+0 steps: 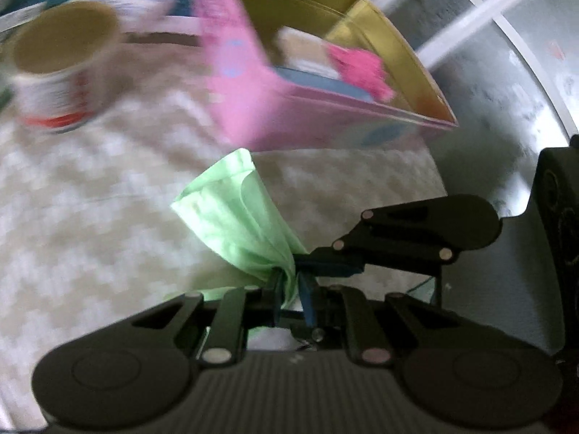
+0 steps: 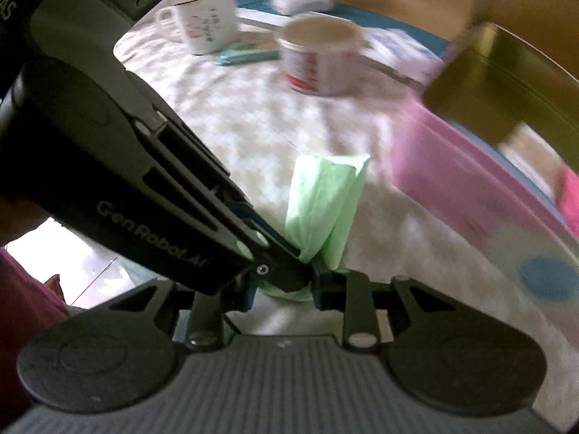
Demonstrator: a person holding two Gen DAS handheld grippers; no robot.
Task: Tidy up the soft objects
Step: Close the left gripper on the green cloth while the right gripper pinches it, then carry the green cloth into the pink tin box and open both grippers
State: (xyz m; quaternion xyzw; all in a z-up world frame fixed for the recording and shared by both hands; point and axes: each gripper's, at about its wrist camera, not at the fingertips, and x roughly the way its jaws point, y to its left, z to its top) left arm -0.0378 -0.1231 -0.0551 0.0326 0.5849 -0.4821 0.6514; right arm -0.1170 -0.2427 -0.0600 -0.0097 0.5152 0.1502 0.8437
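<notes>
A light green cloth [image 1: 239, 217] hangs bunched above the checked tablecloth, pinched at its lower end. My left gripper [image 1: 289, 289] is shut on the cloth. My right gripper [image 1: 307, 266] comes in from the right and is shut on the same bunched end. In the right wrist view the green cloth [image 2: 322, 202] stands up from my right gripper [image 2: 311, 282], with the left gripper [image 2: 289, 267] crossing in from the left and pinching beside it. A pink box with a gold inside [image 1: 289, 108] lies open behind, holding a magenta soft item [image 1: 362, 68].
A white tub with red print [image 1: 58, 72] stands at the left; it also shows in the right wrist view [image 2: 318, 58]. A white mug [image 2: 202, 18] and a teal packet [image 2: 246, 54] sit farther back. The pink box [image 2: 470, 181] fills the right side.
</notes>
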